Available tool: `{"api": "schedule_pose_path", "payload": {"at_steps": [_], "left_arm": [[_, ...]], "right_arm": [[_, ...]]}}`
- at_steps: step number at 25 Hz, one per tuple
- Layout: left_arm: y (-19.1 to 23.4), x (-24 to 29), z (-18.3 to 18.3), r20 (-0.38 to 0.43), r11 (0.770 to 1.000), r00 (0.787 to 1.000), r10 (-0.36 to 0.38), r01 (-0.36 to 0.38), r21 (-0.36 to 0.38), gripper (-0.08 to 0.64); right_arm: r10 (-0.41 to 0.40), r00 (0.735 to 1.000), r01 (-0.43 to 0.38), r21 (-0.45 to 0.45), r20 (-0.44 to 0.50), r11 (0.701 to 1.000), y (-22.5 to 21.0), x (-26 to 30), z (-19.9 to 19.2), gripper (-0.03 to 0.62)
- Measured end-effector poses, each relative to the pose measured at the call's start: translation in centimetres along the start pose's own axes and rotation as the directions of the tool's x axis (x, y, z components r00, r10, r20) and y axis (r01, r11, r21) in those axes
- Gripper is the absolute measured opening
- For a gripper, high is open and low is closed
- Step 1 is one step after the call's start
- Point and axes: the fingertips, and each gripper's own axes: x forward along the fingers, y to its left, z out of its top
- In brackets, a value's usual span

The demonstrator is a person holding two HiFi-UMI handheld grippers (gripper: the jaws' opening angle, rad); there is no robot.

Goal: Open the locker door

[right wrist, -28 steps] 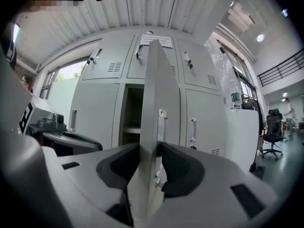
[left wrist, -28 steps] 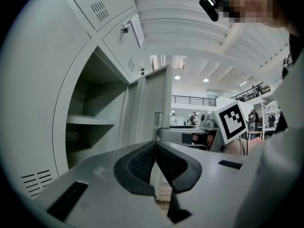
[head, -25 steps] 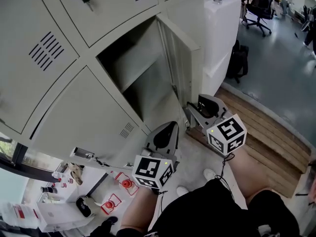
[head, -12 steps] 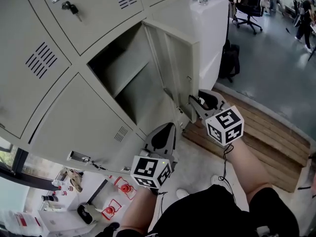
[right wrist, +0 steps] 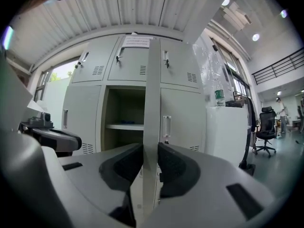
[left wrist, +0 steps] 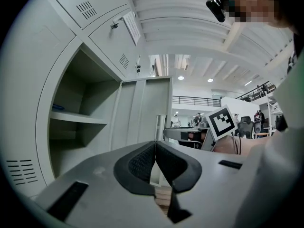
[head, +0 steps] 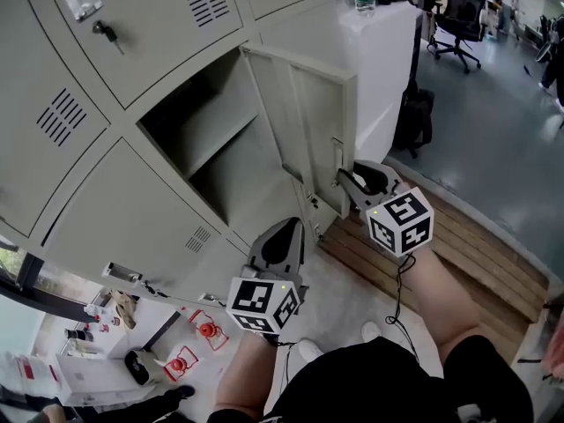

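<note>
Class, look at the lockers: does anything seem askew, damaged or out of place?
Nothing stands out. One locker door hangs open and straight, its compartment shows no damage, and a key hangs from a neighbouring locker.

Matt painted metal, rough rubber, bare wood

The locker door (head: 304, 122) was smooth, matt painted sheet metal; the fingers (right wrist: 173, 167) carried rough black rubbery pads; the plank floor (head: 493, 245) at four o'clock looked wooden.

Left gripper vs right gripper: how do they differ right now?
Left gripper is shut and empty; right gripper is clamped on the edge of the open locker door, its jaws having just been closing. Left gripper hangs back, touching nothing; right gripper reaches forward to the door. Both are the same grey build.
</note>
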Motion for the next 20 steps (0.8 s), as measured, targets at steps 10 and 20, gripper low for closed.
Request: {"api": "schedule_pose_path", "payload": {"at_steps": [10,20], "left_arm": [[-1.5,1.7,-0.1,0.005,0.995,0.996,0.094,-0.094,0.015,0.017],[-2.7,2.9,-0.1,0.018,0.986,0.986,0.164,-0.165,0.015,0.017]], "right_arm": [[0.071,0.997,-0.071,0.005,0.005,0.997,-3.0,0.1,-0.4,0.143],[0.121,0.993,-0.121,0.001,0.011,0.993,-5.1,0.4,-0.3,0.141]]}}
